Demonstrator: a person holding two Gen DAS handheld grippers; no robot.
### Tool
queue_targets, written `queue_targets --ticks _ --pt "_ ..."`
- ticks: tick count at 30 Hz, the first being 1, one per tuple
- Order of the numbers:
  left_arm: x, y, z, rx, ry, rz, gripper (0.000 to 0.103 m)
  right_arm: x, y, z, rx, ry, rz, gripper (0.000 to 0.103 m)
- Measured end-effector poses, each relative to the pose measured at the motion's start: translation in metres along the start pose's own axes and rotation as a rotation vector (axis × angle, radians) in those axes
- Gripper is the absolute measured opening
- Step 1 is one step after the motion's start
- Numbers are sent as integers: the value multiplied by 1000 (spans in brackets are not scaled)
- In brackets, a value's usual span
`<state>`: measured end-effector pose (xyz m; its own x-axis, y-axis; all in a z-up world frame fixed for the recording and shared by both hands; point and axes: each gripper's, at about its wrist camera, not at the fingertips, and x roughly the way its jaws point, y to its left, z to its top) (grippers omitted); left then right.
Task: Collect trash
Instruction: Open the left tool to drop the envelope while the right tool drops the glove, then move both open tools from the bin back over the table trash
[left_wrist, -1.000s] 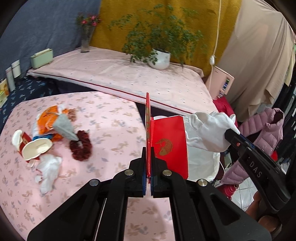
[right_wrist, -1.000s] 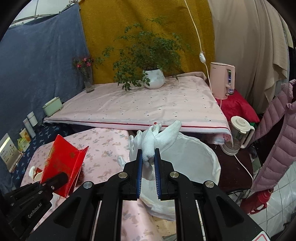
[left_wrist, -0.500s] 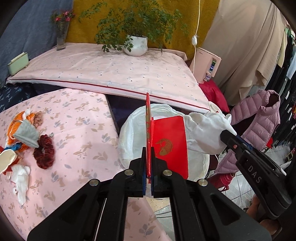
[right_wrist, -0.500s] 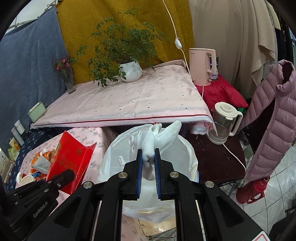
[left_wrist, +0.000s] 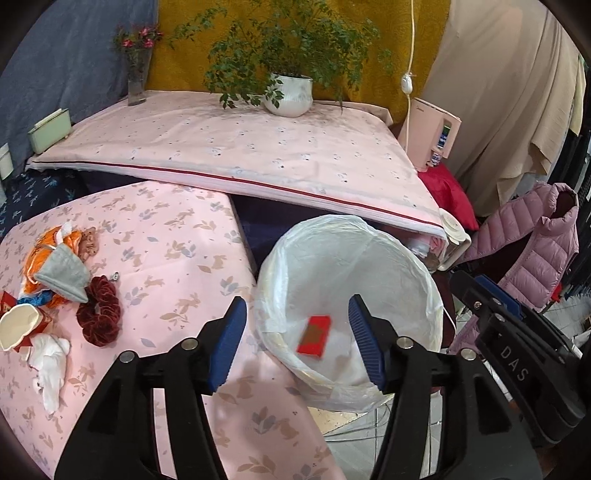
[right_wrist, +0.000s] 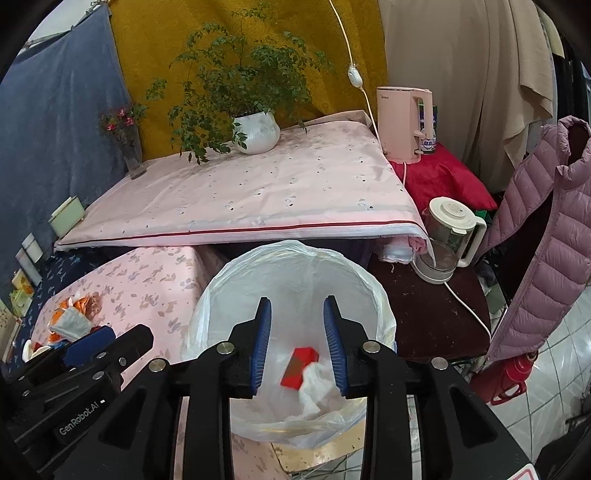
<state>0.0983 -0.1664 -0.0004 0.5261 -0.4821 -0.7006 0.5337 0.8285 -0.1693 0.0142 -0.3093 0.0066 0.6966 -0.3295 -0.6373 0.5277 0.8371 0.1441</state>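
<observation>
Left wrist view: left tool (left_wrist: 297, 341) jaws opening, nothing between the pads, poised over the bin (left_wrist: 424, 273) lined with a thin white bag; red packet (left_wrist: 314, 336) lies flat at the bottom, looks like stiff light card. Right tool (left_wrist: 491, 314) pokes in at the right edge, its jaw state not readable from here. Remaining trash sits well apart on the table (left_wrist: 177, 229), at its left edge: orange wrapper (left_wrist: 44, 251) with a grey mask (left_wrist: 64, 275) on top, dark red scrunchie (left_wrist: 99, 314) just beside, white tissue (left_wrist: 50, 363) nearer the camera, a cream lid or cup (left_wrist: 18, 325) at the margin. All of it probably light and soft; tissue and mask will crush, so pinch a bunched fold, not a flat edge; scrunchie is springy, take it across the ring; wrapper likely slippery film, grab a crumpled ridge. Lid is rigid, grip its rim. Right wrist view: right tool (right_wrist: 297, 343) jaws opening, moderate gap, empty, directly over the bin (right_wrist: 373, 291); white cloth wad (right_wrist: 316, 380) lies in the bag touching the red packet (right_wrist: 301, 365). Left tool (right_wrist: 92, 343) at lower left beside the bin. Trash pile (right_wrist: 72, 321) partly hidden behind it.
</observation>
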Motion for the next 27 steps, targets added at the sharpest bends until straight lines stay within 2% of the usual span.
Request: queue_targets --ticks 4,6,18,22,27 --pt "-5 13 -2 -21 -7 29 57 -6 9 1 -1 -6 14 38" --pt "-9 20 -4 -34 -11 48 61 -10 14 0 -3 -12 23 40" --pt "-42 72 -20 -117 -54 168 70 -28 55 -11 -51 -16 81 46" --pt "-55 94 -23 -154 -69 209 80 -31 74 -17 -82 -10 103 46" --pt "-70 123 -29 -188 -83 258 80 -34 98 -23 -113 -1 133 48"
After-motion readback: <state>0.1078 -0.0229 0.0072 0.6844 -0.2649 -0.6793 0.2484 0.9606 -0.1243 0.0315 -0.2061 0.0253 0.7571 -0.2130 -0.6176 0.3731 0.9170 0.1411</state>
